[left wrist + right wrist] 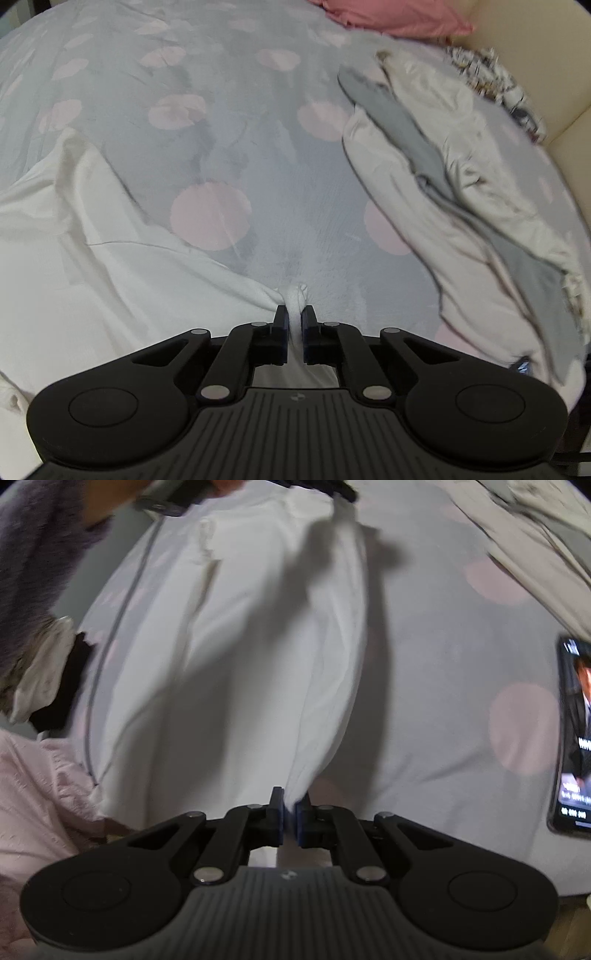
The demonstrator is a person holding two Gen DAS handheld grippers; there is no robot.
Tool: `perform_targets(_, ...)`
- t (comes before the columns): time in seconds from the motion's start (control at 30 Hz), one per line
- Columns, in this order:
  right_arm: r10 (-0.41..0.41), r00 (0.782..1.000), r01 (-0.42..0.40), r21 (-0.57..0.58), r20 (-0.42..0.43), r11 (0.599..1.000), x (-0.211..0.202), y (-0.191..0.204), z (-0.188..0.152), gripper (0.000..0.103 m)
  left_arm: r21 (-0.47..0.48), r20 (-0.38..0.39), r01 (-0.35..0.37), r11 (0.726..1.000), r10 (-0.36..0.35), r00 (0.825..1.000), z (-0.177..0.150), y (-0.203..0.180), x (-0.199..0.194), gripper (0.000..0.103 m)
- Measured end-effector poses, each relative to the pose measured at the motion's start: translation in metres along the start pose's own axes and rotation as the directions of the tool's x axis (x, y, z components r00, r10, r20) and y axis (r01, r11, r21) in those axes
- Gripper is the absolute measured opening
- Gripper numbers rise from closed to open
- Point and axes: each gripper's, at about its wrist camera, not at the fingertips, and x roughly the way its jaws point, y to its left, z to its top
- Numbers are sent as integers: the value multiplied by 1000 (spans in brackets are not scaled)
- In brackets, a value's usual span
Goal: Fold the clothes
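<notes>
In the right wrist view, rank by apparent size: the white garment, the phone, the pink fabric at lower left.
1. white garment, largest by far.
2. pink fabric, though cut off by the frame edge and near the camera.
3. phone, also partly cut off.

A grey bedsheet [229, 122] printed with pale pink circles covers the bed. A pink pillow [391, 16] lies at its far edge beside a cream headboard [532, 55]. A phone [574, 734] with a lit screen rests flat on the sheet at right.
</notes>
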Motion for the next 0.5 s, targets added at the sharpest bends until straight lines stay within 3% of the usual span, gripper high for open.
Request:
perform_targets(0.27,41,999,-40,-125,3,991,-4,54,4,7,-47,76,96,994,-93,993,-9,36,-42,4)
perform_targets(0.5,70,996,-80,-225,-52,971,14,94,10,7,-87,135,143,986,-131,982,-29,84,-73,4)
